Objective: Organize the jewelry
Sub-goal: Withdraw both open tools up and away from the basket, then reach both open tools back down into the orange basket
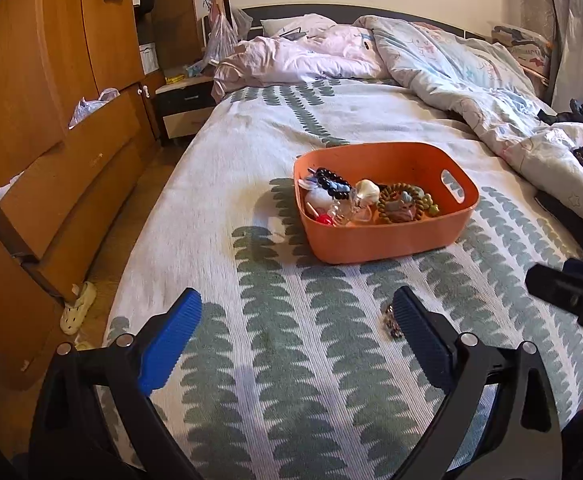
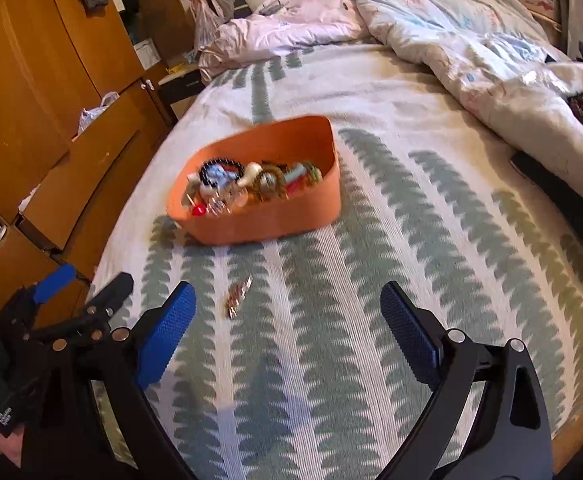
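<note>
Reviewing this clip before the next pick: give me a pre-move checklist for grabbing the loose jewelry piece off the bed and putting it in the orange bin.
1. Left gripper open, empty: ok.
2. Right gripper open, empty: ok.
3. Loose jewelry piece lying free on the bedspread: ok.
4. Piece centred between either gripper's fingers: not ok, off to one side in both views.
5. Orange bin upright, open-topped, room left: ok.
6. Piece's exact type: cannot tell, blurred.

**Black Frames, Blue Pads**

Both handheld tools shared one build. The left gripper (image 1: 297, 316) and right gripper (image 2: 287, 308) had glossy black frames, ribbed blue finger pads (image 2: 167, 332) and round silver screws (image 1: 467, 338). White lettering, too small to read, marked one black body.
</note>
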### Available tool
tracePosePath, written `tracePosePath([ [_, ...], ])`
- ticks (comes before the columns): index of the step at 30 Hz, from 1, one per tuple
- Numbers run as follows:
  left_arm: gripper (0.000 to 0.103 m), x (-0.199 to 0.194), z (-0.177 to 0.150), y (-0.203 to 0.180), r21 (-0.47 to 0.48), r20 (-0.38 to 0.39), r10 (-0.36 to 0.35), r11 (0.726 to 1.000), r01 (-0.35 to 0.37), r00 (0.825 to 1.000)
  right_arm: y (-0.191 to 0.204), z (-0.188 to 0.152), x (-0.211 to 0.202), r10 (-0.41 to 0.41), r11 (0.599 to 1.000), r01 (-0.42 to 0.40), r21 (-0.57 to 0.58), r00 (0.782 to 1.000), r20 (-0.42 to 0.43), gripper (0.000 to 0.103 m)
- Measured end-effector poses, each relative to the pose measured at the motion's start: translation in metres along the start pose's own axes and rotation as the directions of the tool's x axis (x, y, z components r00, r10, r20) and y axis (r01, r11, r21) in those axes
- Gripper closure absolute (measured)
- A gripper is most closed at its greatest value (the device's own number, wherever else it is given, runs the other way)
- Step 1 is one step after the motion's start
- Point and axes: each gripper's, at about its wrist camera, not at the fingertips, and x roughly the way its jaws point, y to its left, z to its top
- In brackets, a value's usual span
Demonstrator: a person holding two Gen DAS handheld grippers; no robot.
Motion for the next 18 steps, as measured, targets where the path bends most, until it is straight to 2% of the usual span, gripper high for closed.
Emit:
tracePosePath([
  [7,0.008,0.004,0.021,0.011,-0.016,0.025,-0.05,0.999,0.05,0.998,0.009,0.036,0.017,0.022,0.998,-0.022,-0.063,1.0,-0.003,0.009],
  [13,0.008,0.015,0.049,0.012,-0.005,0.026,-0.073,0.997,0.073,0.997,0.022,0.071,0.051,0.03,0.988,-0.039,-0.152,0.998,-0.06,0.011],
  [15,0.008,0.022,0.062,0.01,0.016,0.027,-0.059,0.998,0.058,0.998,0.029,0.082,0.063,0.024,0.98,-0.038,-0.195,0.997,-0.074,0.019],
  [16,0.008,0.025,0.066,0.011,0.022,0.028,-0.063,0.998,0.063,0.998,0.032,0.091,0.074,0.028,0.976,-0.049,-0.214,0.995,-0.1,0.031],
  [18,0.008,0.035,0.076,0.014,0.014,0.019,-0.116,0.993,0.116,0.993,0.032,0.1,0.088,0.033,0.974,-0.06,-0.219,0.992,-0.126,0.035],
])
